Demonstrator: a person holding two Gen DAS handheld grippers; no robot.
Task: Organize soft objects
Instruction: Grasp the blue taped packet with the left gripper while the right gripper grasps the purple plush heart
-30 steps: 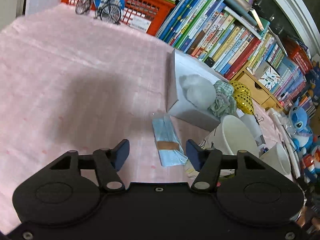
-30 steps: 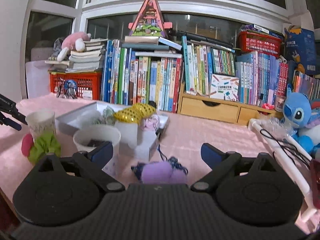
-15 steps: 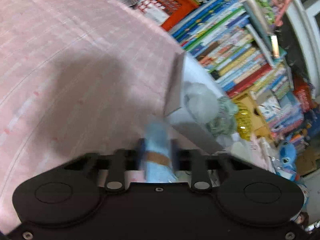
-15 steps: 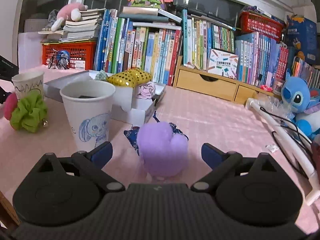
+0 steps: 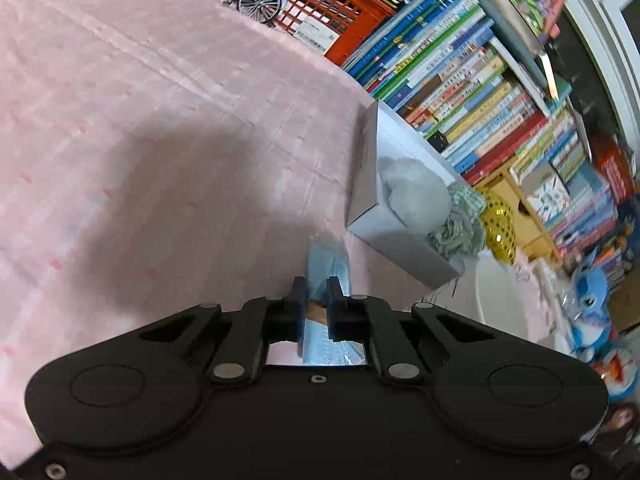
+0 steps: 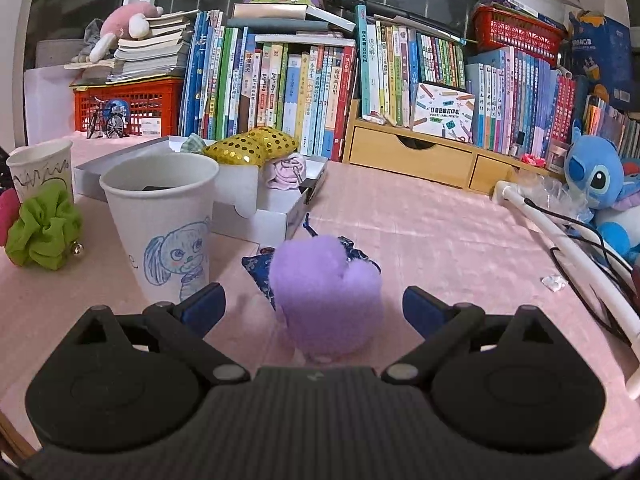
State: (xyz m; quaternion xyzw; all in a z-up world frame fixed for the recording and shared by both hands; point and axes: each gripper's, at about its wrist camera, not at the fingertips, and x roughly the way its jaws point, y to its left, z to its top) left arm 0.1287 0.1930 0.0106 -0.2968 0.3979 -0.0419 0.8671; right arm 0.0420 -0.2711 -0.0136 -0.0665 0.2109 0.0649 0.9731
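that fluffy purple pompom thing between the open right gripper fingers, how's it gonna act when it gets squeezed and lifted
The fluffy purple pompom looks plush, so it will probably squash well before the right gripper feels firm. It seems light for its bulk and unlikely to slip. It rests against a dark blue patterned cloth pouch, which might drag along.

Matt pink cloth covers the table; fluffy purple plush, paper cup, glossy sequinned pouch

- The left gripper, open a second ago, has clamped shut on the blue mask pack.
- The right gripper has dropped, its open jaws now flanking the purple plush.
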